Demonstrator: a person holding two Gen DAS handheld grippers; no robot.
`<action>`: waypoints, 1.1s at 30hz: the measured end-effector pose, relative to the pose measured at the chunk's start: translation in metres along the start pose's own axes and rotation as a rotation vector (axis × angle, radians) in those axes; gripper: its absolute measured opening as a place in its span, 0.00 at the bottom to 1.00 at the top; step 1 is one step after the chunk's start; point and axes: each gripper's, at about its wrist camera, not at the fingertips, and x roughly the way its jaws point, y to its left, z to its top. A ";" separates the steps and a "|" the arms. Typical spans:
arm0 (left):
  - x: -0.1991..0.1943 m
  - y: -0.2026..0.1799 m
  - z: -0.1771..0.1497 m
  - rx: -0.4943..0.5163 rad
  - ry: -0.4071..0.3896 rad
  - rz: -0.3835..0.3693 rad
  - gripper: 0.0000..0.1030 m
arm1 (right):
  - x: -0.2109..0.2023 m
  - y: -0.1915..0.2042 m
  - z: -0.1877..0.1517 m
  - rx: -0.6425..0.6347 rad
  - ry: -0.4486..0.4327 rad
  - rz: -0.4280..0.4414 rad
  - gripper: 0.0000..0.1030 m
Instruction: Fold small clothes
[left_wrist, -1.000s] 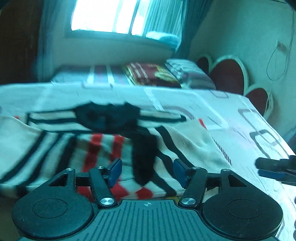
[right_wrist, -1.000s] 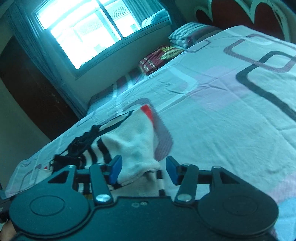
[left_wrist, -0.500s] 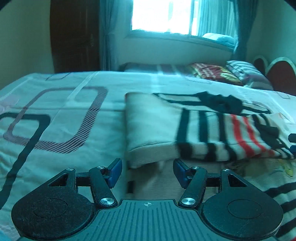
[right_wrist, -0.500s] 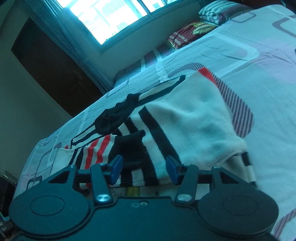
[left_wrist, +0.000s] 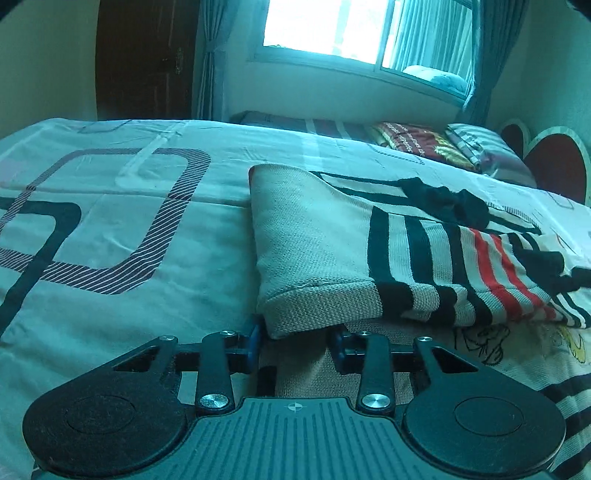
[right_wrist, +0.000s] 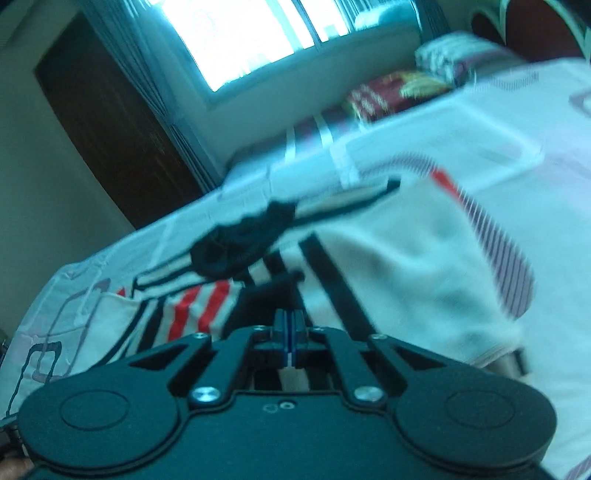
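**Stripes on cream, rounded outlines on pale sheet**

The knitted sweater (left_wrist: 317, 236) is cream, crossed by black stripes and a band of red ones, with a black collar (left_wrist: 447, 201); in the right wrist view (right_wrist: 406, 258) the same cream, black and red show, blurred. Beneath it lies a beige piece with a yellow and black cartoon print (left_wrist: 491, 339). The bed sheet (left_wrist: 122, 221) is pale, printed with rounded rectangles in solid black, hatched purple and light grey. The pillows (left_wrist: 417, 142) are dark red with yellow, and one grey-striped. The left gripper (left_wrist: 295, 341) is black with blue fingers (left_wrist: 254, 339); the right gripper (right_wrist: 290, 341) matches. The curtains (left_wrist: 208, 59) are blue-grey, the door (left_wrist: 144, 59) dark brown.
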 end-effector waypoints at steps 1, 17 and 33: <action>-0.001 0.000 0.000 0.005 0.001 0.000 0.36 | -0.007 -0.002 0.001 -0.011 -0.013 -0.012 0.01; 0.000 -0.004 0.001 0.027 0.013 0.023 0.36 | 0.032 -0.016 -0.018 0.228 0.063 0.117 0.29; -0.006 -0.002 0.003 0.016 0.006 0.011 0.31 | -0.010 -0.028 -0.007 0.160 -0.028 0.085 0.31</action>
